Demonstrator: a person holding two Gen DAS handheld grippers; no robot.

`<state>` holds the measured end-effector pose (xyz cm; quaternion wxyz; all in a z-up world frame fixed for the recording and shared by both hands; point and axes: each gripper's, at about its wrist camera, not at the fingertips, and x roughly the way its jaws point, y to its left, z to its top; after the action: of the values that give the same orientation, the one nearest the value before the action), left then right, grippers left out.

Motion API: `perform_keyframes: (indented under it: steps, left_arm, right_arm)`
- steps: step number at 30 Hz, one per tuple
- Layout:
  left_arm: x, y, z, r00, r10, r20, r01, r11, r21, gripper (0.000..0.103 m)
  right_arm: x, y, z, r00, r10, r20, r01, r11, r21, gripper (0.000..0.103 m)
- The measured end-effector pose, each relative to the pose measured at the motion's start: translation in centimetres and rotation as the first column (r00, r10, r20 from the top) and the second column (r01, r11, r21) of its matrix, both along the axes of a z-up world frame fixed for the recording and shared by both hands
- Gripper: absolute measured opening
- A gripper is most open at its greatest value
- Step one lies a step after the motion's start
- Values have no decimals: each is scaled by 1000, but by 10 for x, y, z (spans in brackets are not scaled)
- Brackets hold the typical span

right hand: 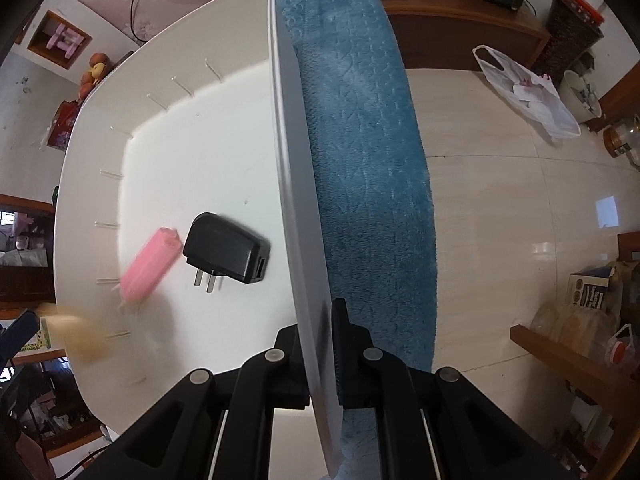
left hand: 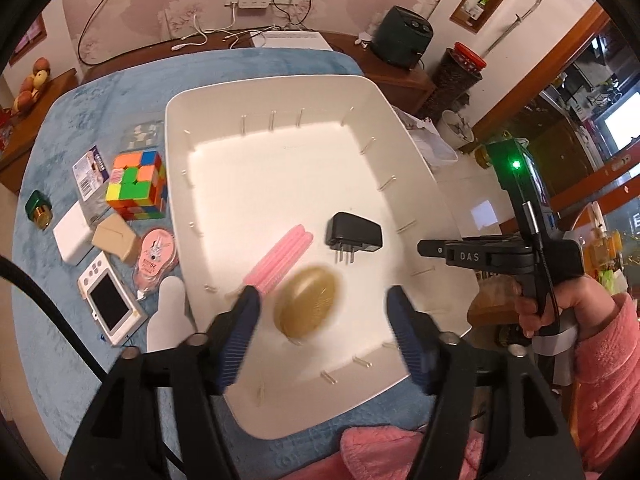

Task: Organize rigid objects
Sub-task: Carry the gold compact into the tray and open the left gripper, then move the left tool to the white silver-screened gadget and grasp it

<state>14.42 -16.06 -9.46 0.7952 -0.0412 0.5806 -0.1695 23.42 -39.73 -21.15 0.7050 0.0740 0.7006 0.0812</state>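
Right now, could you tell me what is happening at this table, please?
A person is sorting small items into a white bin. The right gripper is shut on the bin's rim, steadying it. The left gripper hangs open above a blurred amber oval object, with nothing gripped. A black plug adapter and pink tube already lie inside; a Rubik's cube waits on the blue cloth.

I saw bright indoor light; glare whitened the bin floor (left hand: 280,184). The amber disc (left hand: 307,307) and pink tube (right hand: 150,264) were motion-blurred. Fisheye corners went black.
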Motion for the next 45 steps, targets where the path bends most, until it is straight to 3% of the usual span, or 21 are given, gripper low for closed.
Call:
perform_keyframes:
  steps: [9,22,29,34,39,45]
  left_arm:
    - [6,19,-2,999,41,-26,-41,999,-13,78]
    - [22,101,-6,972,228,-49,-228,974,17,78]
    - [28,153,-22,925,366,-105,-361,930,68,78]
    - [30,183,-39,887,430,-169,-429,902,48,78]
    - [37,201,-59,856,461,-235,-462,885,52,78]
    - [48,214,-92,793,486,-368,-500,864,64,80]
  right_arm:
    - [0,1,0,1000,-26,-17,25,1000,-10,7]
    - [-5,0,-1,993,-115,-34,113,992,-50,7]
    - [-10,-1,-6,984,-166,-64,161,983,-84,6]
    - [-11,1,-5,979,-191,-71,182,977,-111,7]
    - [-10,5,-5,975,-208,-76,196,971,-140,8]
    - [-10,7,-5,970,-227,-86,211,964,-163,9]
